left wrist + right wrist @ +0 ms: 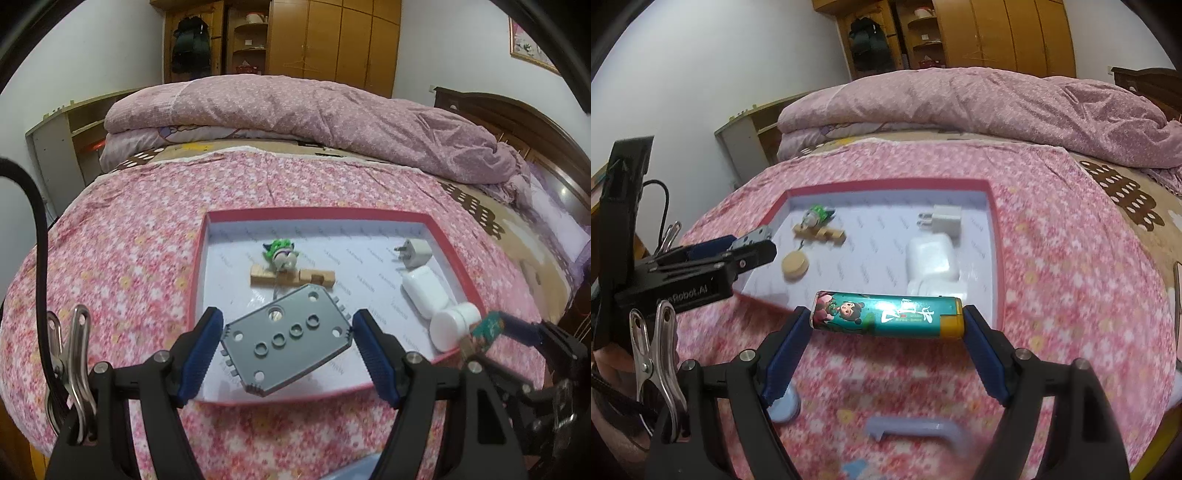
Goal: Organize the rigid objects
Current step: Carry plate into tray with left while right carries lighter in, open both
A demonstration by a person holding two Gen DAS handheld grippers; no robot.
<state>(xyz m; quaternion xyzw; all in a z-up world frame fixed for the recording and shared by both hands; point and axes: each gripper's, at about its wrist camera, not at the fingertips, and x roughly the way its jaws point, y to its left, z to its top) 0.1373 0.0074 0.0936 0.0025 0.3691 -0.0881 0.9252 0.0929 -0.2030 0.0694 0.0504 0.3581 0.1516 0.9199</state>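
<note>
Right gripper [886,328] fingers clamped on lighter [886,314] endwise, long axis crosswise btwn pads, held at near edge of red tray [995,236], which lies ahead. Left gripper [287,349] grips grey plate [286,341], already over tray interior, so nearer.

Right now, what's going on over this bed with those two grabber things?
A person is sorting small items into a red tray on the bed. The left tool grips a grey plate over the tray's near edge. The right tool holds a lighter just short of the tray. A charger, white case and wooden block already lie inside.
</note>
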